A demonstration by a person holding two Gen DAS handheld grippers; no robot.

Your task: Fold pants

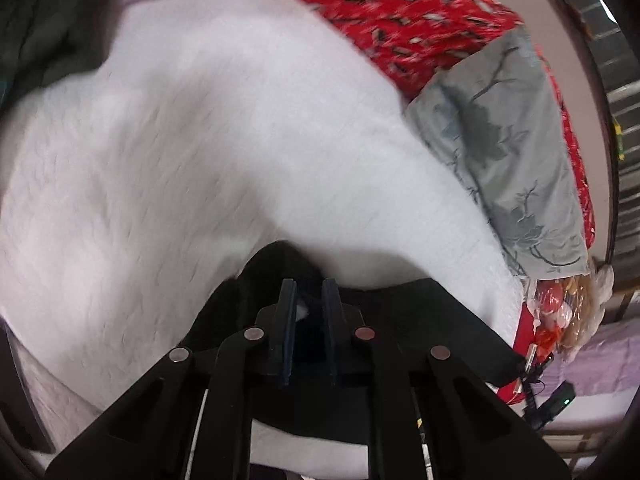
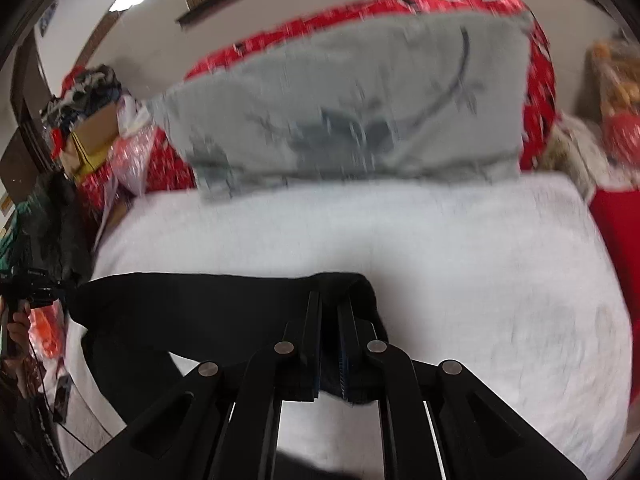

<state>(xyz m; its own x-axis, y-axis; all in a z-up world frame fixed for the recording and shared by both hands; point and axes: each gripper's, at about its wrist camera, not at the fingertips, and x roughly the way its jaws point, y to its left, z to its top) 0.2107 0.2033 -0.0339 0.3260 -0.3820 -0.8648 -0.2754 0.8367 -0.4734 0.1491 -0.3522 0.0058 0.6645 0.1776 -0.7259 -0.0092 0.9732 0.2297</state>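
Note:
Black pants (image 2: 180, 308) lie across the near part of a white textured bed cover (image 2: 440, 260). My right gripper (image 2: 329, 304) is shut on a bunched edge of the pants at their right end, and the cloth hangs raised off the cover. In the left wrist view the pants (image 1: 420, 320) spread beneath and to the right of my left gripper (image 1: 309, 292), which is shut on a raised fold of the black cloth. A small white patch shows between its fingers. Both views are blurred.
A grey flower-print pillow (image 2: 352, 112) leans on a red patterned blanket (image 2: 540, 80) at the bed's far side. A cardboard box of clothes (image 2: 88, 128) and plastic bags stand at the left. A person's hand (image 2: 16, 328) shows at the left edge.

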